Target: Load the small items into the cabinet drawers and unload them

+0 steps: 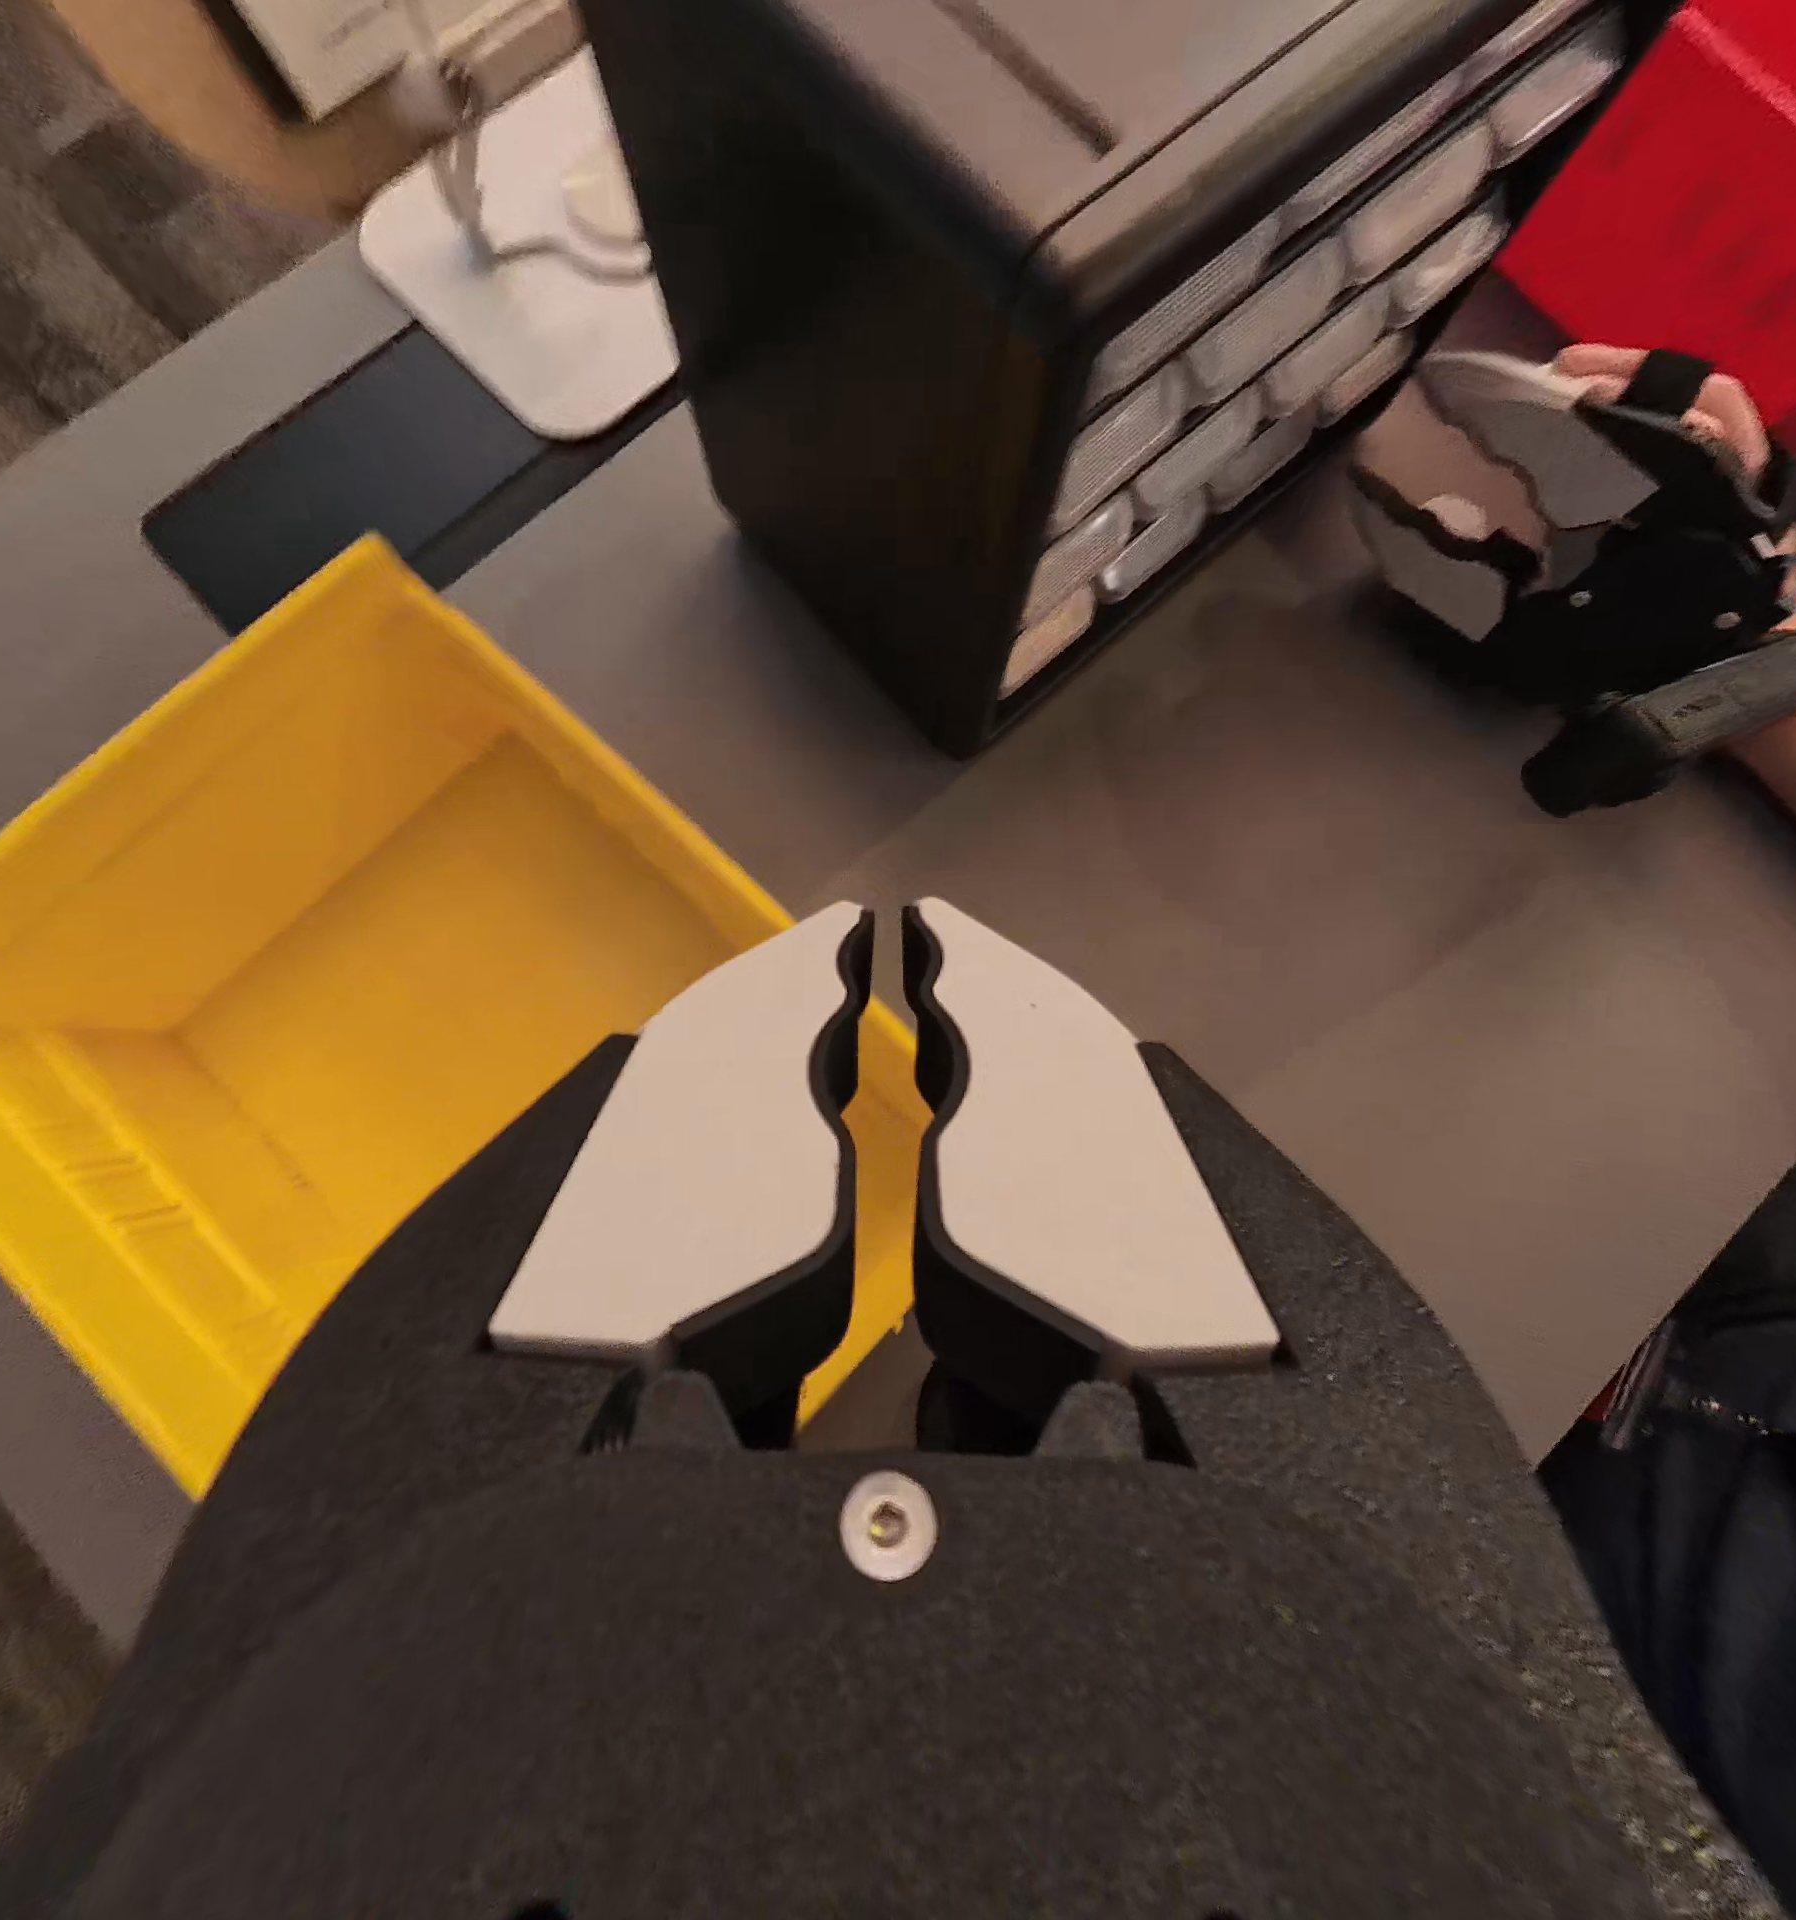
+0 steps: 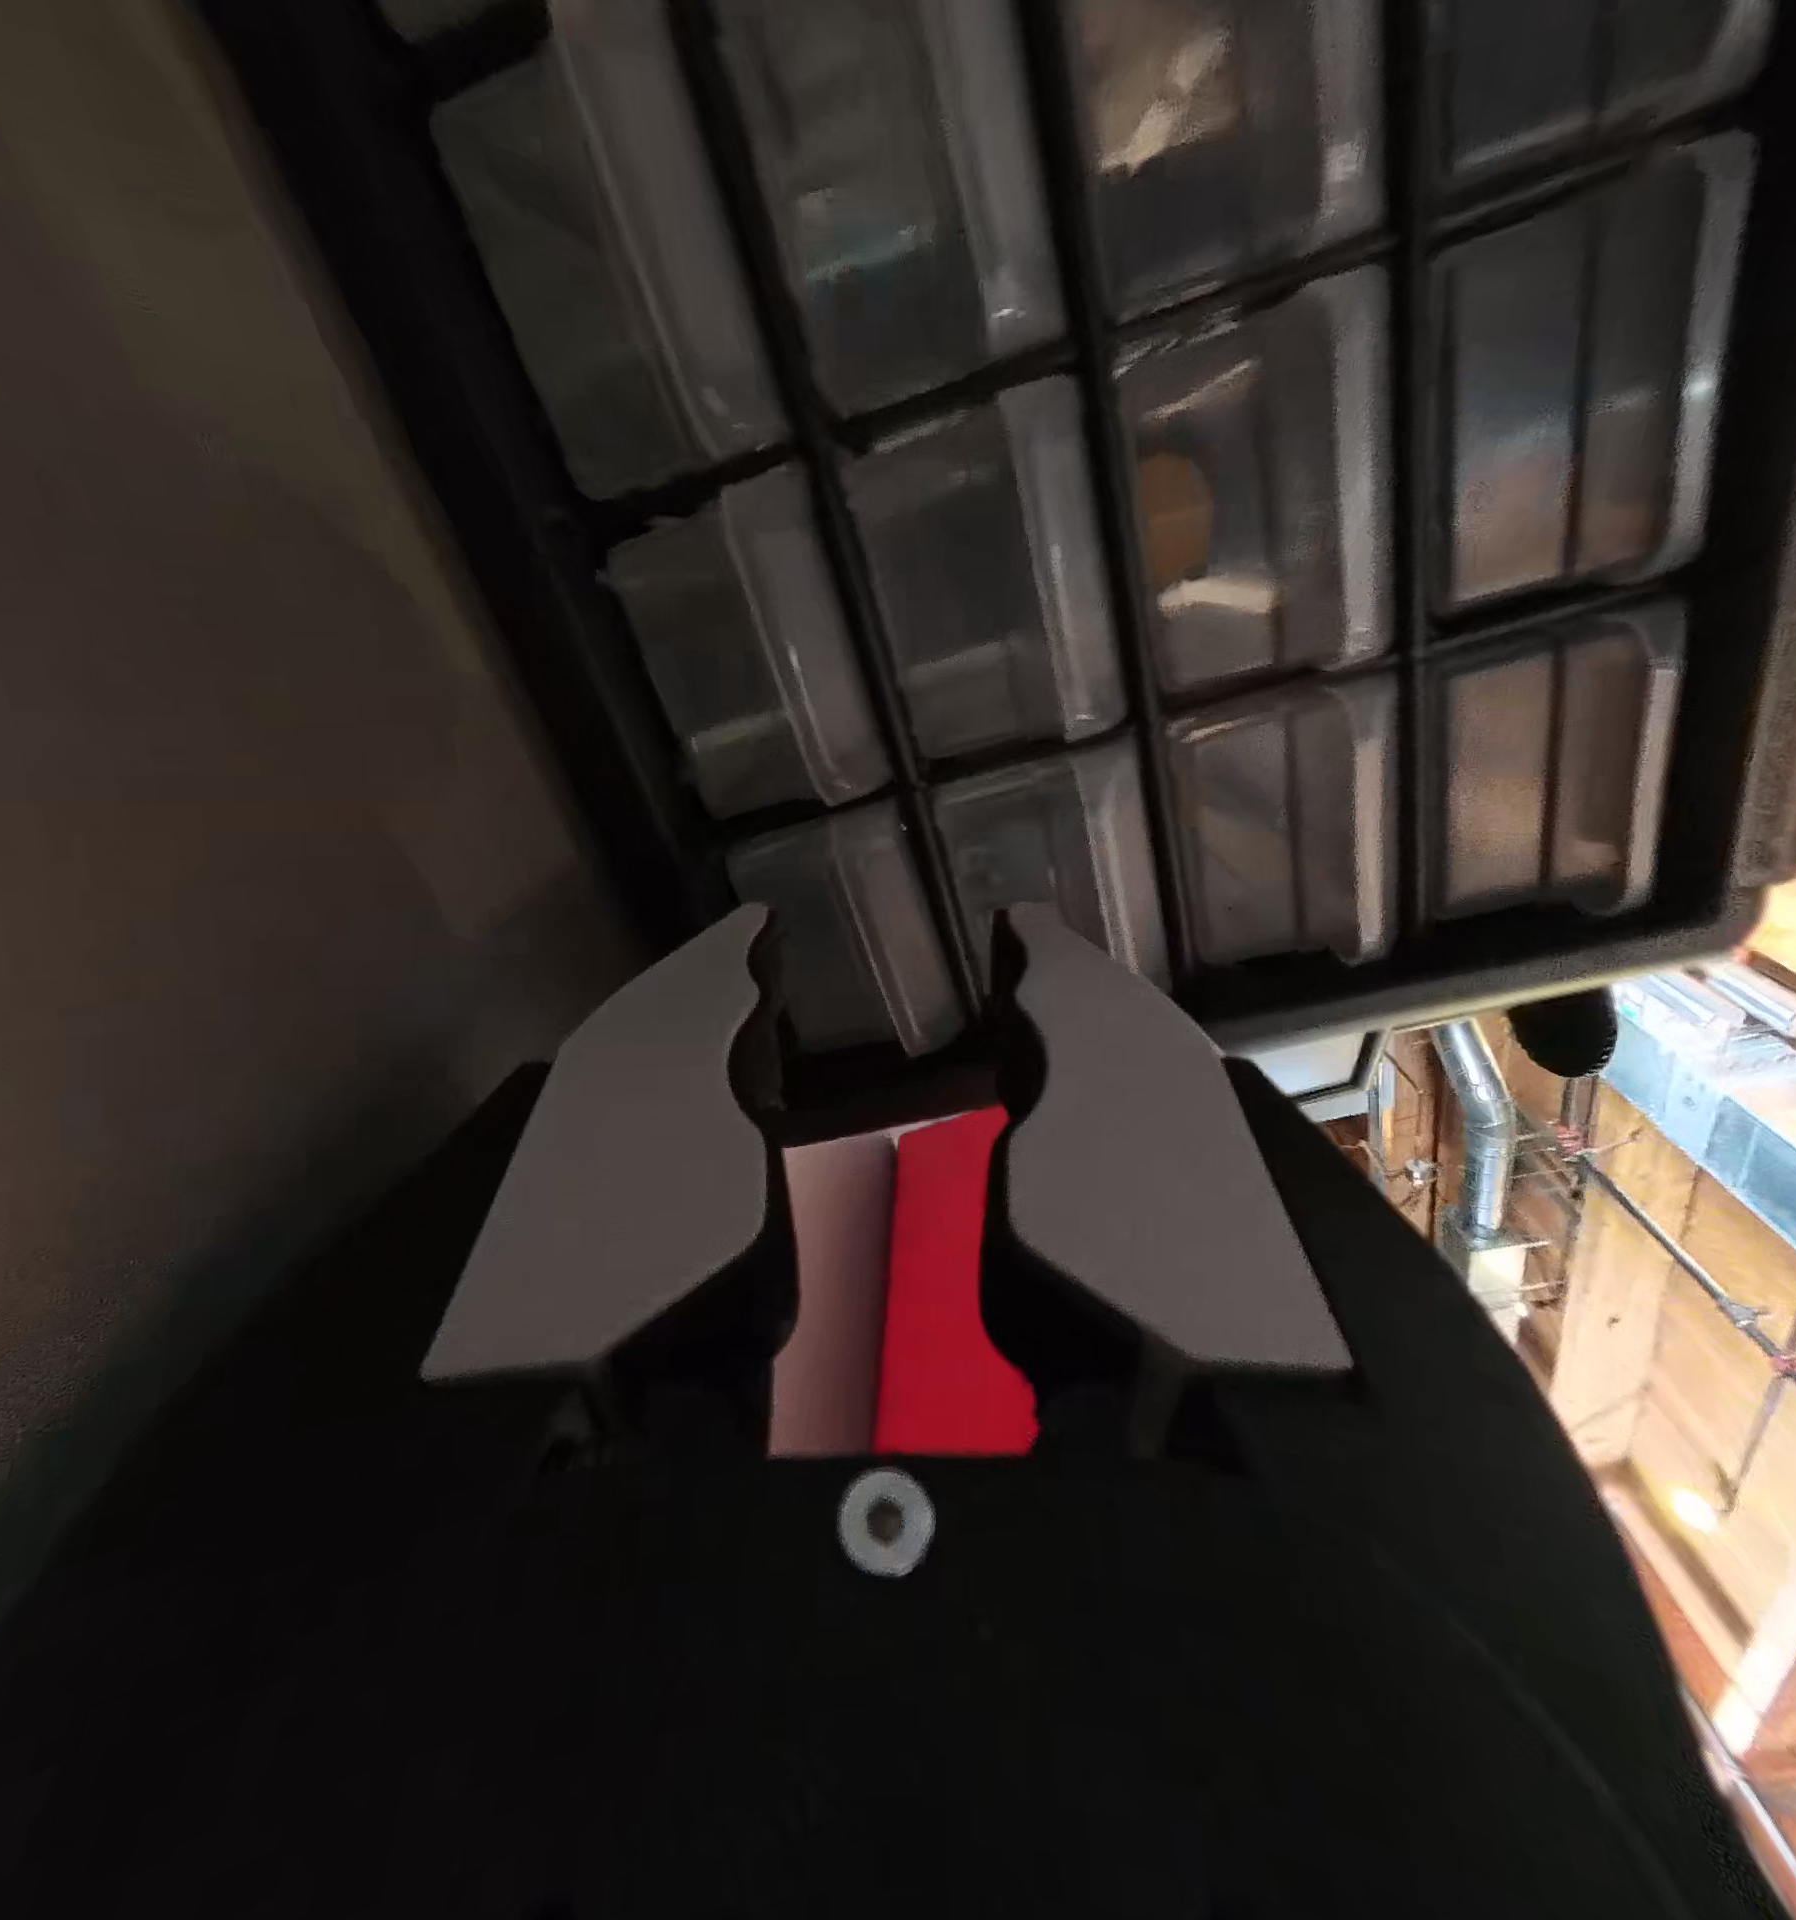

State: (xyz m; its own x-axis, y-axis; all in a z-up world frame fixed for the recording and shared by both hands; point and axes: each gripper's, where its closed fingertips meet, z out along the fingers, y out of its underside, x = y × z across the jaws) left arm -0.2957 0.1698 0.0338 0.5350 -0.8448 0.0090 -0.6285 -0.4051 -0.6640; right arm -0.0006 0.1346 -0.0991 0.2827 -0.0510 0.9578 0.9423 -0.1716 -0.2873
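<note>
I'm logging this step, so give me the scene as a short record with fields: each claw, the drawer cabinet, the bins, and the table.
left claw: nearly shut, holding nothing, over the near corner of the yellow bin
right claw: open, at the drawer cabinet front, around a corner drawer's handle
drawer cabinet: black frame, clear drawers, standing on the table
yellow bin: empty, left of the cabinet
red bin: behind the cabinet's right side, contents hidden
table: grey
</note>
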